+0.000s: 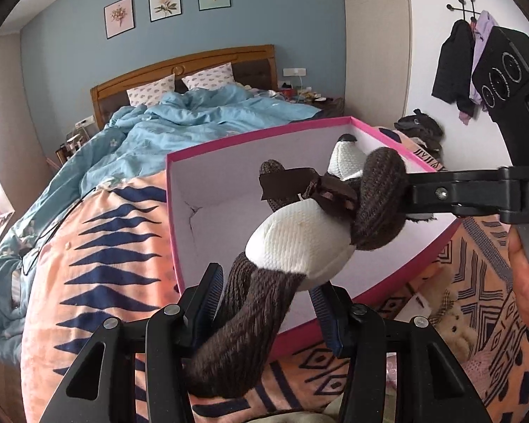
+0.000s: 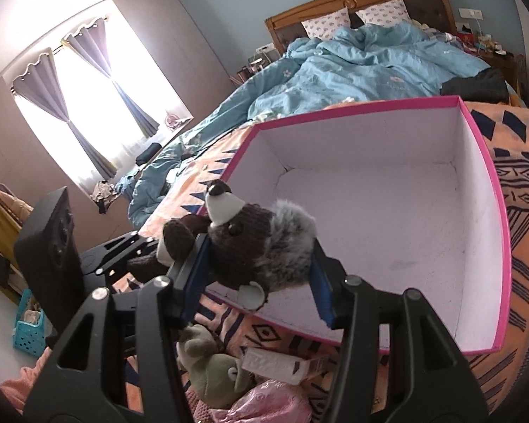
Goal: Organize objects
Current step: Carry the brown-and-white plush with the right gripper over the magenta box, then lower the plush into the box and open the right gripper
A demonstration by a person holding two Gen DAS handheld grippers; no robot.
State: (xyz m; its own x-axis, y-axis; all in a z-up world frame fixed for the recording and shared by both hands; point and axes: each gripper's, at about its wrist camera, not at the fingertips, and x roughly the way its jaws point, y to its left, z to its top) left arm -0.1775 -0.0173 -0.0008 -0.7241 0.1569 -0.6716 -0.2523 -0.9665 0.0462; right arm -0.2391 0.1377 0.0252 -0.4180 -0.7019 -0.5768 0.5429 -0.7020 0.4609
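Note:
A brown and white knitted plush animal (image 1: pixel 292 243) hangs over the near rim of an open pink box with a white inside (image 1: pixel 208 194). My left gripper (image 1: pixel 268 289) is shut on the plush's brown leg. My right gripper (image 2: pixel 261 275) is shut on the plush's head (image 2: pixel 261 243), just above the box's near-left corner (image 2: pixel 388 218). The right gripper also shows at the right of the left wrist view (image 1: pixel 416 194), clamped on the head. The box looks empty inside.
The box sits on an orange patterned blanket (image 1: pixel 98 246) on a bed with a blue duvet (image 1: pixel 208 112). A green plush (image 2: pixel 215 370), a small white carton (image 2: pixel 282 363) and pink fabric (image 2: pixel 268 402) lie below the box. A small beige bear (image 1: pixel 451 320) lies beside the box.

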